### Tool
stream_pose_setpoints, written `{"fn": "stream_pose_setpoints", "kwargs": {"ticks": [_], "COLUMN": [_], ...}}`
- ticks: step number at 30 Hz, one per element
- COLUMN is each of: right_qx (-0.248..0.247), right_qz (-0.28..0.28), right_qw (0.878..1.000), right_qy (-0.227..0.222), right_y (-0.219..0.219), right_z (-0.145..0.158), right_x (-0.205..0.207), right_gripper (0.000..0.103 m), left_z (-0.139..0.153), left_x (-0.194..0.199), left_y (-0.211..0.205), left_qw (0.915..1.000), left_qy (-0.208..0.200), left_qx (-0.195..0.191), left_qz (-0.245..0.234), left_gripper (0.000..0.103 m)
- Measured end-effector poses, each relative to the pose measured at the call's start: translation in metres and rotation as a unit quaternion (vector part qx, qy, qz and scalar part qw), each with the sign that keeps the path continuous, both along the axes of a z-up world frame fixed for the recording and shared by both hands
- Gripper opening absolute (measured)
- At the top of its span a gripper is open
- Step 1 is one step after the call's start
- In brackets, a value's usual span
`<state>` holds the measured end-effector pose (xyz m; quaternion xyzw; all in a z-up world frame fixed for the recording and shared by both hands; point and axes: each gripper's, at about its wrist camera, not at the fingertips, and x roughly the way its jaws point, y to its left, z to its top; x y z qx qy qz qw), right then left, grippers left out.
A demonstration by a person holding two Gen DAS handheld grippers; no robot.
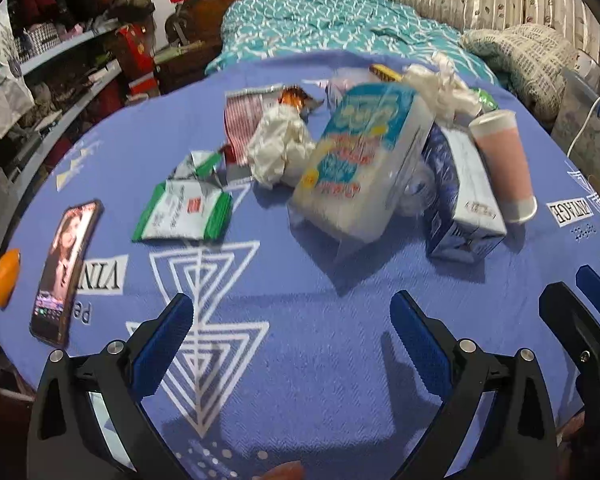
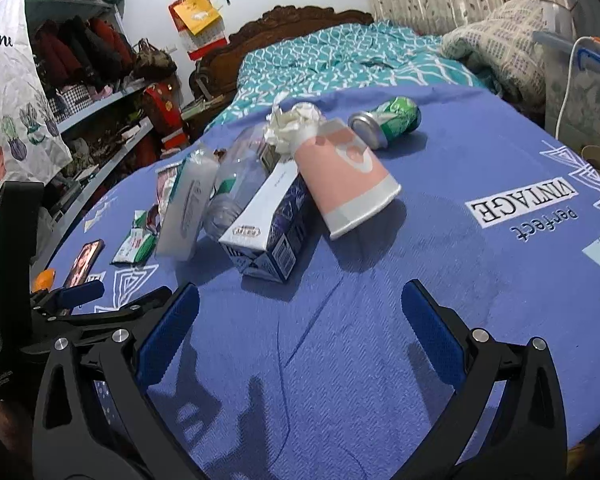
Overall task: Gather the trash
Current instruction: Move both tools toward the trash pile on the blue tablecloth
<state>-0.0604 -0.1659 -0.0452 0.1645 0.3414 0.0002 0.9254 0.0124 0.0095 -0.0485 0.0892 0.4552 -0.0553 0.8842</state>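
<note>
The table (image 2: 440,280), under a blue printed cloth, carries the trash heaped at its far centre. Largest in the heap is the plastic-wrapped pack (image 1: 360,160), standing tilted; beside it lies the blue-and-white carton (image 2: 264,232), with the pink paper cup (image 2: 348,176) leaning on it. A green can (image 2: 388,120) lies behind; crumpled tissue (image 1: 280,148) and a green sachet (image 1: 184,212) lie to the left. The left claw (image 1: 292,344) and right claw (image 2: 300,340) both stand fully open, empty, short of the heap. Recommended: approach the nearest item squarely and centre it before closing.
</note>
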Motion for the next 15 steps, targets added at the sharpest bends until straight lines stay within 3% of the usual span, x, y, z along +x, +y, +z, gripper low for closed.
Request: {"fn": "stream_pose_setpoints", "kwargs": {"ticks": [15], "right_qx": [0.011], "right_qz": [0.014], "right_qw": [0.999], "right_qy": [0.049], "right_y": [0.004], "right_z": [-0.019], "right_x": [0.011], "right_gripper": [0.100], "left_z": [-0.029], "left_x": [0.005], "left_y": [0.007], "left_qw": [0.9990], "left_qy": [0.045], "left_qx": [-0.010], "left_qz": [0.001], "left_gripper": [0.095]}}
